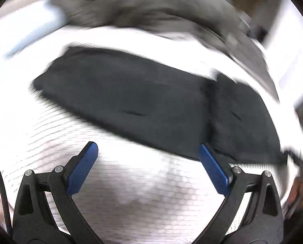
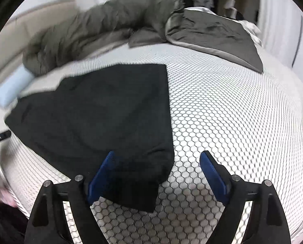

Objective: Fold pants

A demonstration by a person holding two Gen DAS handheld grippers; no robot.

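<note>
A: Where are the pants (image 2: 102, 111)?

B: They lie flat on the bed (image 2: 222, 111), the one with the little honeycomb pattern. They look folded into a dark, long shape already.

A: Which way do they point?

B: In the right wrist view the long side runs away from the camera, toward the grey blanket (image 2: 114, 22). The near end sits right by the right gripper (image 2: 157, 174).

A: Is that gripper holding them?

B: No. Its jaws are spread wide and empty. The near corner of the pants lies under the gap, beside the left finger.

A: And the left gripper (image 1: 148, 165)?

B: Also wide open, holding nothing. Its view is blurry. The pants lie ahead of it, stretched sideways.

A: Which is nearer?

B: The right one, I think. It could grab the near end and fold it away toward the far end.
</note>
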